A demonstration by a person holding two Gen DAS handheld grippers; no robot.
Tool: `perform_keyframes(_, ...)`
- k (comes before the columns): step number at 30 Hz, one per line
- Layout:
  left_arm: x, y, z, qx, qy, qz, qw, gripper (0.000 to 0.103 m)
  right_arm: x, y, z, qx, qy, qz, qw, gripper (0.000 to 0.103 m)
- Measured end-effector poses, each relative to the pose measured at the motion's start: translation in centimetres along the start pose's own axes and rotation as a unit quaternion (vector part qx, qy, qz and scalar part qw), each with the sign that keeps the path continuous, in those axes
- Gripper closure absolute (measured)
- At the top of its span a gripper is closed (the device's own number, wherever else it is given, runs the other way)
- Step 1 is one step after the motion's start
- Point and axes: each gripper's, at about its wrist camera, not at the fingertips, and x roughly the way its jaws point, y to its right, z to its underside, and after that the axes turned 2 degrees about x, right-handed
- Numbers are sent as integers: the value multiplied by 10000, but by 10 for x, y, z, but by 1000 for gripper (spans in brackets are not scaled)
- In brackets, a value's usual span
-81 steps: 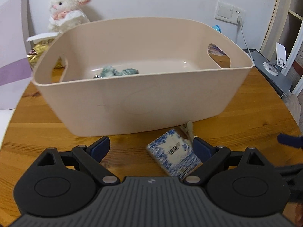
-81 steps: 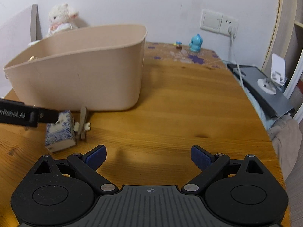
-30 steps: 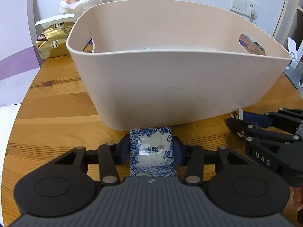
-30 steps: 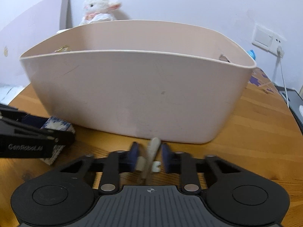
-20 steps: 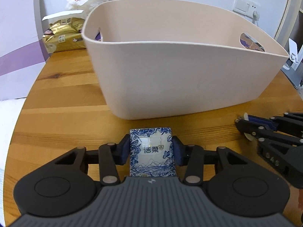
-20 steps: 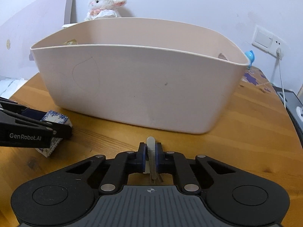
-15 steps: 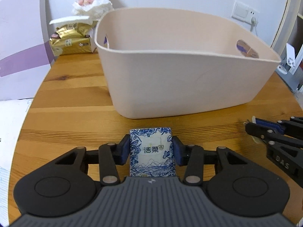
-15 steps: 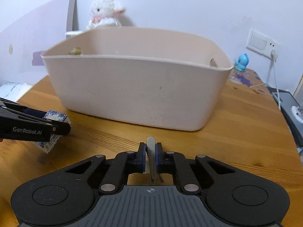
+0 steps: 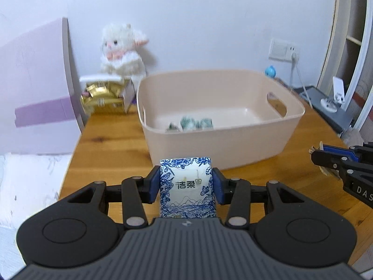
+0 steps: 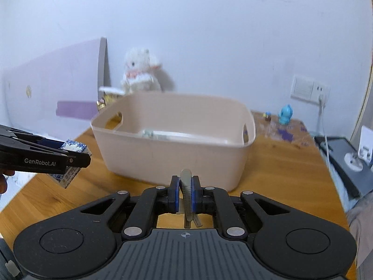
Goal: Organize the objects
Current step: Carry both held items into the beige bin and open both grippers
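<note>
1. On the wooden table (image 9: 112, 137), toward its far side: a beige basket (image 9: 219, 140) with cut-out handles, a few greenish wrapped items (image 9: 191, 123) lying on its floor.
2. Near the lens in the left wrist view: left gripper (image 9: 186, 182) pinching a blue-and-white tissue pack (image 9: 187, 186), pads pressed on both sides; printed Chinese characters "洁柔" with a small crown mark readable on the front.
3. In the right wrist view: right gripper (image 10: 185, 194) squeezed tight on a thin grey clip (image 10: 187, 196), held edge-on and upright between the blue pads.
4. Readable on the left gripper's side, seen from the right: "GenRobot.AI"; on the right gripper, seen from the left: "DAS", cut off by the frame edge.
5. Far left, behind the basket: a white plush lamb (image 9: 121, 51) above a gold packet (image 9: 102, 93), lettering too blurred to read.
6. Compared with half a second earlier: both grippers raised well above the table and pulled back, pack and clip lifted off the wood, basket interior now open to view, both grips unchanged.
</note>
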Motion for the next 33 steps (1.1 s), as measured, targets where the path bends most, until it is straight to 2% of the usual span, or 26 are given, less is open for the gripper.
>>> perform_keyframes(10,-12,3,-39,178,489,-83,9986,55,-13,3,-48,-68,662,65,9978,94)
perform_keyframes(18,24,8,-75,253,639,-106,9976,55,17,13,-80,7,838,231,9962,94)
perform_keyframes(25,86,9,-91,183,273,-195,9993,55,68,23,-91,147,652,372,9971,94)
perform_keyframes(33,149,9,-88,189,-464,-394,9980,55,131,28,-79,259,3,365,9990,94)
